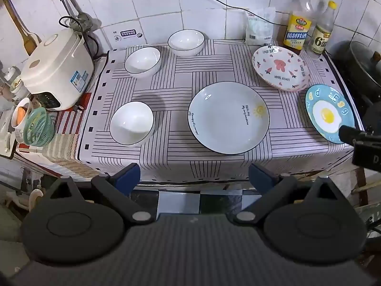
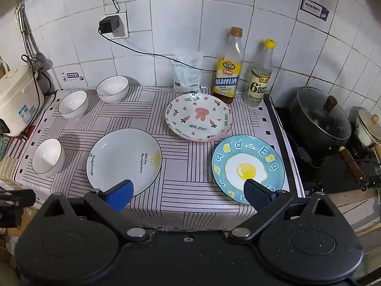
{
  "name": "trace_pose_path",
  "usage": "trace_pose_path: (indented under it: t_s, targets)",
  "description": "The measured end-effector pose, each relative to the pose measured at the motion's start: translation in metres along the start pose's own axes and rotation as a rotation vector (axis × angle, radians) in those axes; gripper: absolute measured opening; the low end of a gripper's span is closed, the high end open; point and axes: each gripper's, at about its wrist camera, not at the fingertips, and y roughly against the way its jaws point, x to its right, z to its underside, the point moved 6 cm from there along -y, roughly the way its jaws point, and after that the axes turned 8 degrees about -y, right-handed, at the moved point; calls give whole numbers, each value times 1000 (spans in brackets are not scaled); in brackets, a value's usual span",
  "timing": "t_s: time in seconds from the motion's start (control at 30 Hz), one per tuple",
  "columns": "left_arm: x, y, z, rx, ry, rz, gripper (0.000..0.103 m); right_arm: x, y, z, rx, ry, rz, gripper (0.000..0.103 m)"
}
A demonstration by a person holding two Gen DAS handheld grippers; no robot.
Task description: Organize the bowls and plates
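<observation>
Three plates and three white bowls lie on a striped tablecloth (image 1: 181, 76). A pale blue sun plate (image 1: 228, 118) (image 2: 123, 160) sits mid-front. Behind it to the right is a pink rabbit plate (image 1: 281, 68) (image 2: 198, 116), and at the front right an egg plate (image 1: 329, 113) (image 2: 247, 166). One bowl (image 1: 131, 123) (image 2: 47, 156) stands front left, the other two bowls (image 1: 142, 62) (image 1: 186, 42) at the back left. My left gripper (image 1: 194, 178) hangs open before the table's front edge, holding nothing. My right gripper (image 2: 189, 194) is open too, above the front edge between the sun plate and the egg plate.
A rice cooker (image 1: 56, 71) and a green basket (image 1: 39, 127) stand left of the cloth. Two bottles (image 2: 228, 64) (image 2: 259, 76) and a white bag (image 2: 188, 72) line the tiled wall. A lidded black pot (image 2: 320, 121) sits on the stove at right.
</observation>
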Motion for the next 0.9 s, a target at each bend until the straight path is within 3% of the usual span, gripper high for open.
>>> trace_pose_path:
  t_s: [0.4,0.9]
  targets:
    - [2,-7,7,-30,18,25,98,10,-4,2,-14,22,9,101]
    - [-6,17,11,19,23,28,97,14,5,6,-1,31,29,101]
